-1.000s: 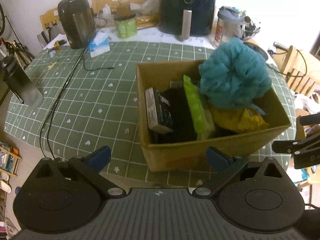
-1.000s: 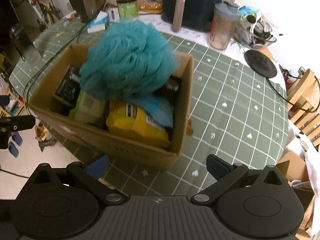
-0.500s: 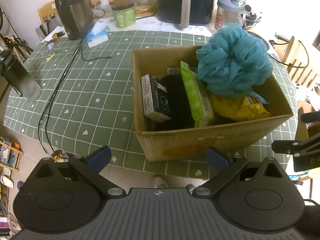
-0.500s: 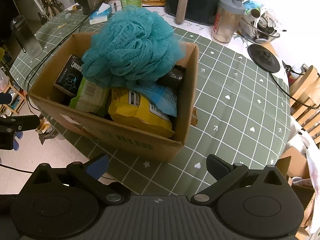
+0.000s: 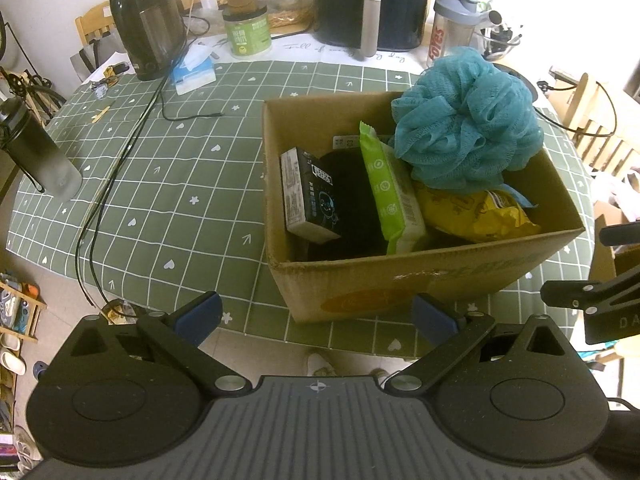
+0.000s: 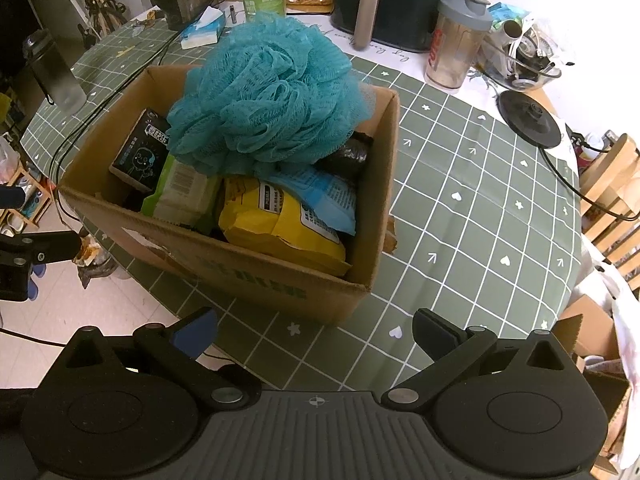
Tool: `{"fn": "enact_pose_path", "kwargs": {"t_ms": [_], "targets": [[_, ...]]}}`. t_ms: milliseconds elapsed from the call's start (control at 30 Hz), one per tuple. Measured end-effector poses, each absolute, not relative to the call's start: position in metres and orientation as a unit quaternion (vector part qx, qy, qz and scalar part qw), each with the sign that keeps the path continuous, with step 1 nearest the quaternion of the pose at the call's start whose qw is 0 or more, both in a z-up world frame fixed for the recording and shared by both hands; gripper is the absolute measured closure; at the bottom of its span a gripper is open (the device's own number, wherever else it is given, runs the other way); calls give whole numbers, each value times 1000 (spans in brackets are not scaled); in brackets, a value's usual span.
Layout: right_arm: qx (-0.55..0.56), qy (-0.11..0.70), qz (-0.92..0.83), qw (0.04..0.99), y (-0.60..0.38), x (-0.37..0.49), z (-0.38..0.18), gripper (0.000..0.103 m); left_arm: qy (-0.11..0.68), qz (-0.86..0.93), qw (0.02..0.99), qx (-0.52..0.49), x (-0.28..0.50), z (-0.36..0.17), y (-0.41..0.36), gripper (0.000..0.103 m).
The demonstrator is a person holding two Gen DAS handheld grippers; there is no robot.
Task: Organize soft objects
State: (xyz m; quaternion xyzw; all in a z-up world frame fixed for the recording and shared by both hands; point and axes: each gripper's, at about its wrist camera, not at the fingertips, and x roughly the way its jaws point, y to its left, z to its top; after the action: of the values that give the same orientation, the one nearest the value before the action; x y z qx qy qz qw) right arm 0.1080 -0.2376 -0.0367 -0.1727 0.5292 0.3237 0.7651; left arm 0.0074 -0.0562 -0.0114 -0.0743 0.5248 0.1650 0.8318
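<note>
Both the left gripper [image 5: 316, 316] and the right gripper [image 6: 316, 330] hang short of the counter [image 5: 160, 184] edge, jaws wide apart and empty. Just beyond stands an open cardboard box [image 6: 256, 276], packed full. A yellow pouch [image 6: 280, 228] and a green wipes pack [image 5: 390, 192] sit inside, and a teal mesh bath pouf [image 6: 268, 96], ruffled and puffy, rests on top, rising above the rim. Farther back, a shaker bottle [image 5: 450, 32] shows partial red lettering, not fully legible.

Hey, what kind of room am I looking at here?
Most likely a home dining or kitchen area: a table with a green tablecloth, a kettle and an air fryer at the back, wooden chairs around it.
</note>
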Motion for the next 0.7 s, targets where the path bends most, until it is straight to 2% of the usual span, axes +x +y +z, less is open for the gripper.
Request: {"fn": "enact_pose_path", "kwargs": {"t_ms": [700], "targets": [[-172,530,321,766,-238,107,-36,0,524,164,832,-74,7,-10,-58,0]]}}
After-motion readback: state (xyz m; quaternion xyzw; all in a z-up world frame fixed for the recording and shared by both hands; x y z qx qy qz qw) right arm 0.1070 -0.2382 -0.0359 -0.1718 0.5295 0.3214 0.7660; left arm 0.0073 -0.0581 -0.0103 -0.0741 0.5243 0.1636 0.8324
